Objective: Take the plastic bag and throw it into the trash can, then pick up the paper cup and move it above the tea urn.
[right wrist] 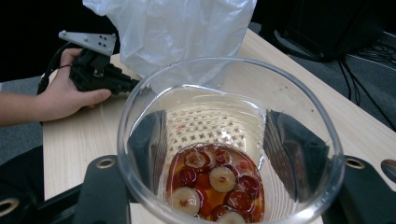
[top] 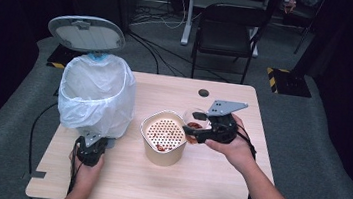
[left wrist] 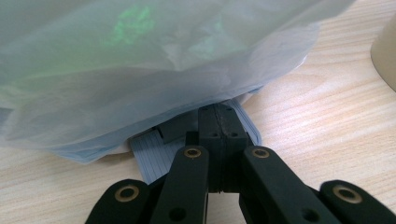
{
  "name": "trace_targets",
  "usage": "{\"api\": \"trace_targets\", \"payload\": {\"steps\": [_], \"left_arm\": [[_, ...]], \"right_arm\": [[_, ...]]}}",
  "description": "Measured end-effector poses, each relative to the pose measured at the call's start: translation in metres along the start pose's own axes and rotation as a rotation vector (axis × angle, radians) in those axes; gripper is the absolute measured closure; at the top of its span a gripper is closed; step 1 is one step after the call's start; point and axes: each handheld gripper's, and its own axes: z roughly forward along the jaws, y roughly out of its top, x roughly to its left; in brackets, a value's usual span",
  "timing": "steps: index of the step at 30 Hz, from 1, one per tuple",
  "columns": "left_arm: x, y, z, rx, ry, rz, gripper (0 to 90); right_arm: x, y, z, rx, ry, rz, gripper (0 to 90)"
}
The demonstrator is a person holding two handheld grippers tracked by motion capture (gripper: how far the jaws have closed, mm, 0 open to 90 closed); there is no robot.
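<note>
Two grippers work over a pale wooden table with rounded corners, set on grey carpet in a dark room; a black folding chair stands beyond the far edge, with loose cables on the floor around it.

Near the table's left edge stands a bin lined with a white translucent plastic bag, its grey oval lid raised behind it. At the middle of the table sits a cream rounded-square container with a perforated strainer insert, and a few red pieces lie on the strainer's near side.

The right gripper clamps a clear plastic cup between its jaws, pads pressed on opposite walls, just above the container's right rim. The cup is tipped on its side: its long axis runs roughly level and its mouth points left, toward the strainer. Red and pale fruit slices in amber liquid have gathered against the lower wall near the mouth.

The left gripper rests by the near-left part of the table, at the foot of the bin. Its jaws are fully together with nothing between them, the tips lying on a ribbed blue-grey pedal under the bag's edge.
</note>
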Motion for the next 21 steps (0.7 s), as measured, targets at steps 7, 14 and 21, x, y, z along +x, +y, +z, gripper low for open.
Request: {"api": "trace_targets", "payload": {"steps": [7,14,21], "left_arm": [[0.000,0.000,0.000,-0.002,-0.002,-0.003,90.0],[0.002,0.000,-0.001,0.017,-0.004,0.020,90.0],[0.002,0.001,-0.001,0.022,-0.010,0.015,90.0]], "right_arm": [[-0.009,0.018,0.010,-0.025,0.003,-0.007,39.7],[-0.016,0.030,0.023,-0.019,0.000,-0.044,39.7],[-0.026,0.037,0.041,-0.014,-0.017,-0.063,39.7]]}}
